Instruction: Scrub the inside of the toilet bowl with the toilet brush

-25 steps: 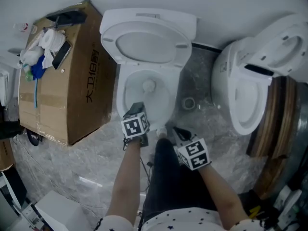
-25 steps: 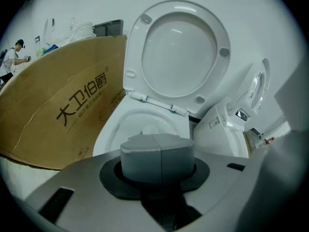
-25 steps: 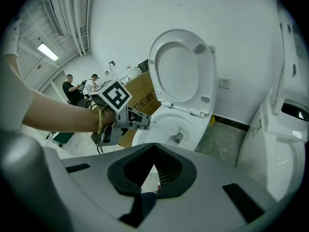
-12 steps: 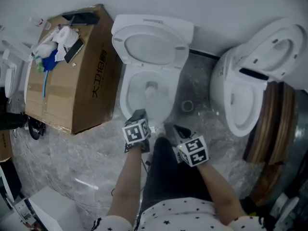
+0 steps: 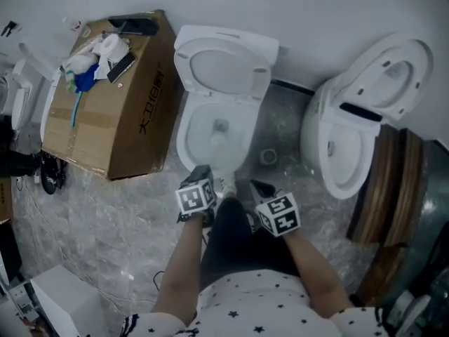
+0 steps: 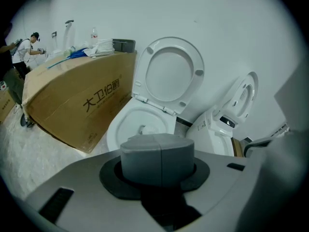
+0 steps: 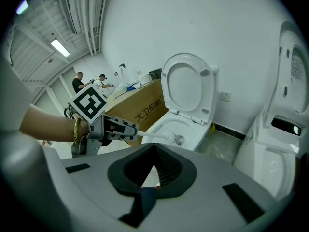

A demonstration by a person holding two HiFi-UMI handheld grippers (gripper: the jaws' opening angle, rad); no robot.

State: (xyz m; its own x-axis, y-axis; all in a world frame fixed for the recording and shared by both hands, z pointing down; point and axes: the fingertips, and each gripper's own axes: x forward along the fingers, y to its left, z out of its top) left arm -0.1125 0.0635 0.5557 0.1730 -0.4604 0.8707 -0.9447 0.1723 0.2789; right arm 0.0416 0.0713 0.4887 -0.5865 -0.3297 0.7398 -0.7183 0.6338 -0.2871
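Note:
A white toilet (image 5: 184, 142) stands with its lid (image 5: 223, 65) raised against the wall. The toilet brush's head (image 5: 221, 126) is down inside the bowl, and its white handle runs back to my left gripper (image 5: 202, 170), which is shut on it just in front of the bowl's rim. In the right gripper view the left gripper (image 7: 133, 128) holds the handle level, with the brush head (image 7: 178, 140) over the bowl. In the left gripper view the grey pads (image 6: 157, 151) are pressed together and hide the handle. My right gripper (image 5: 258, 187) hangs open and holds nothing, right of the bowl's front.
A large cardboard box (image 5: 112, 111) with bottles and cloths on top stands left of the toilet. A second white toilet (image 5: 337, 142) stands at the right, with wooden boards (image 5: 389, 188) beyond it. A floor drain (image 5: 268, 156) lies between the toilets. The floor is grey marble.
The head view has swung, so the toilet and box sit further right and both grippers lower. The brush head stays inside the bowl, and the left gripper keeps hold of the handle.

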